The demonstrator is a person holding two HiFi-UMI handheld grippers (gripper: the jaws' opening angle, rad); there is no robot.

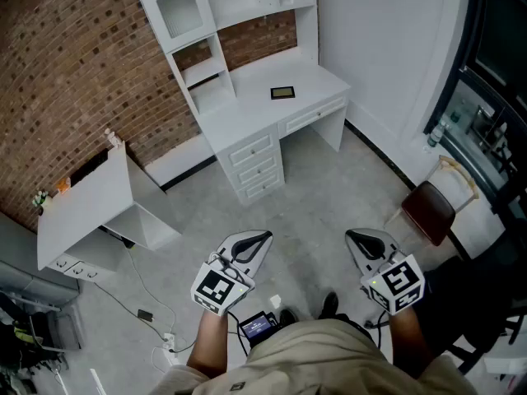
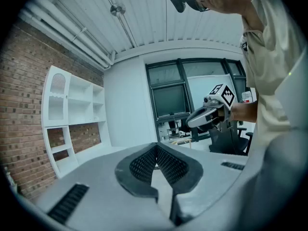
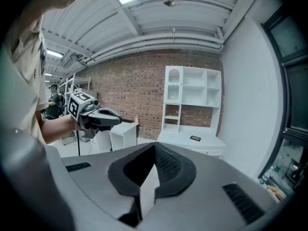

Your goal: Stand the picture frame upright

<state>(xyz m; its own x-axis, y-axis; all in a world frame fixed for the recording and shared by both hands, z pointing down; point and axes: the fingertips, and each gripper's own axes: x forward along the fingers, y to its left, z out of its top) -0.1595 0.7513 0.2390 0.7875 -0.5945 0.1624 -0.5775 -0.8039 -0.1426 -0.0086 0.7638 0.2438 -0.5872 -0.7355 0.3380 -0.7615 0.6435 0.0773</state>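
A small dark picture frame [image 1: 282,93] lies flat on the white desk [image 1: 247,113] across the room; it also shows as a dark slab [image 3: 195,138] on the desk top in the right gripper view. My left gripper [image 1: 262,239] and right gripper [image 1: 352,236] are held low near my body, far from the desk. Both are shut with nothing between their jaws. The left gripper view shows the right gripper [image 2: 192,122] in the air, and the right gripper view shows the left gripper [image 3: 118,119].
A white shelf hutch [image 1: 222,23] rises over the desk against a brick wall. A low white cabinet [image 1: 90,204] stands at the left with cables [image 1: 144,311] on the floor. A brown chair [image 1: 428,208] is at the right by the windows.
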